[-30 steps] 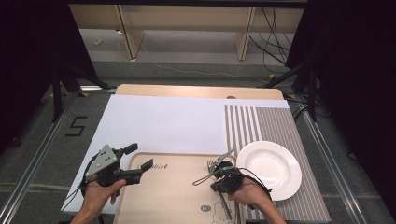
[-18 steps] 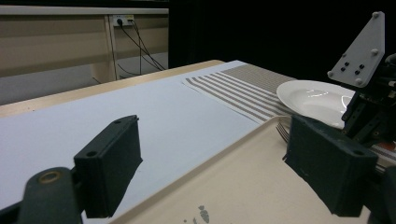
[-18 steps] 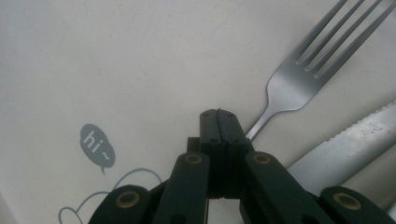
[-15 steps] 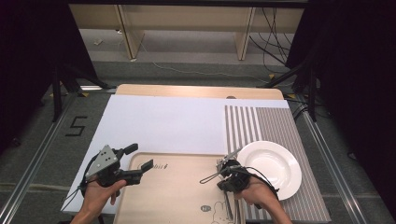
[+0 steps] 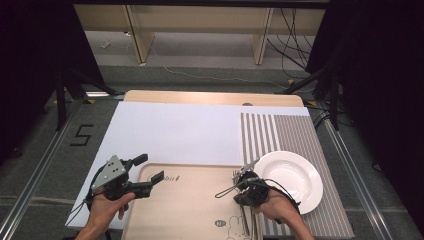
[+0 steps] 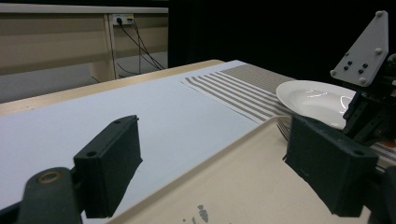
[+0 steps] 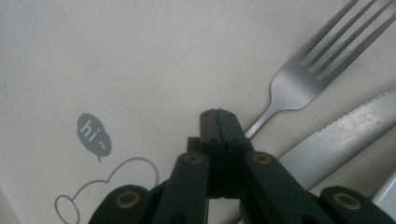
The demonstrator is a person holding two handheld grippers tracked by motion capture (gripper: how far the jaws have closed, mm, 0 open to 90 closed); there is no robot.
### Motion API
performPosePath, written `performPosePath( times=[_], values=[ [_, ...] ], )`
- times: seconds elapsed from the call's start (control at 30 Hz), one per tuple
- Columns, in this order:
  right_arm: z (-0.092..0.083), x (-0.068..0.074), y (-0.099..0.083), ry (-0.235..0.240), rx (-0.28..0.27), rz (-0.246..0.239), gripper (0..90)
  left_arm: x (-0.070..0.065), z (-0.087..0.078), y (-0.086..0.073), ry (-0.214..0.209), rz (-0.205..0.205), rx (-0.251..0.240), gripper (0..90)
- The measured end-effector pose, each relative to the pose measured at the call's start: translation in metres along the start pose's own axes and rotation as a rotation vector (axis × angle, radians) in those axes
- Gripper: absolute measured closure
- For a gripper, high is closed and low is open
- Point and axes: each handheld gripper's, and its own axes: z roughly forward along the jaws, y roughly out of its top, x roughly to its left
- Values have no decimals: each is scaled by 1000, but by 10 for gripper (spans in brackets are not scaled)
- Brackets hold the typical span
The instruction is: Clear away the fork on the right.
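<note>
The fork point(image 7: 299, 74) lies flat on the tray point(image 5: 190, 210), at its right end, its long axis running from the tines at upper right in the right gripper view down to the handle, which passes under the tips of the right claw point(image 7: 219, 114). That claw is pinched fully together; whether it grips the handle I cannot tell. A knife point(image 7: 336, 140) lies just beside the fork, roughly parallel. The left claw point(image 5: 147, 169) hangs wide, well apart, over the tray's left end.

Even overhead light, dark surroundings; near fingers point(image 6: 109, 170) blur softly.
</note>
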Motion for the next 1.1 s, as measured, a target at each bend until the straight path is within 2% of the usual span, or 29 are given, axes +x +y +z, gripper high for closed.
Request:
performPosePath(
  times=[0.2, 0.3, 0.4, 0.5, 0.53, 0.6, 0.7, 0.73, 0.8, 0.83, 0.9, 1.0, 1.1],
  values=[
    [0, 0, 0, -1, 4, -1, 900, 0, 0, 0, 0, 1, 4, 173],
    [-5, 0, 0, 16, -41, 22, 885, 0, 0, 0, 1, 2, 3, 174],
    [-18, -3, -1, 99, -133, 14, 758, 1, 1, -1, 5, -2, 5, 174],
    [-27, -6, -4, 143, -208, 44, 625, 1, 1, -1, -1, 2, -3, 173],
    [-28, -7, -4, 139, -240, 39, 576, 1, 0, 0, 4, 3, 3, 174],
    [-33, -3, -6, 135, -267, 91, 498, 1, 1, -1, -1, 3, 1, 174],
    [-35, 0, -6, 133, -335, 130, 394, 1, 1, -1, -3, 3, -2, 173],
    [-37, 1, -6, 133, -340, 149, 370, 1, 1, -1, -3, 2, -4, 174],
    [-40, -2, -6, 136, -362, 151, 306, 1, 0, 0, 4, 3, 2, 174],
    [-42, -2, -7, 137, -367, 176, 297, 2, 0, 0, 4, 3, 2, 174],
    [-44, -4, -9, 145, -383, 193, 256, 1, 1, -1, 1, 3, -1, 174],
    [-47, -5, -13, 170, -382, 218, 196, 1, 0, 0, 3, 2, 3, 174],
    [-47, -7, -18, 180, -373, 237, 190, 1, 0, 0, 4, 3, 4, 174]
  ],
)
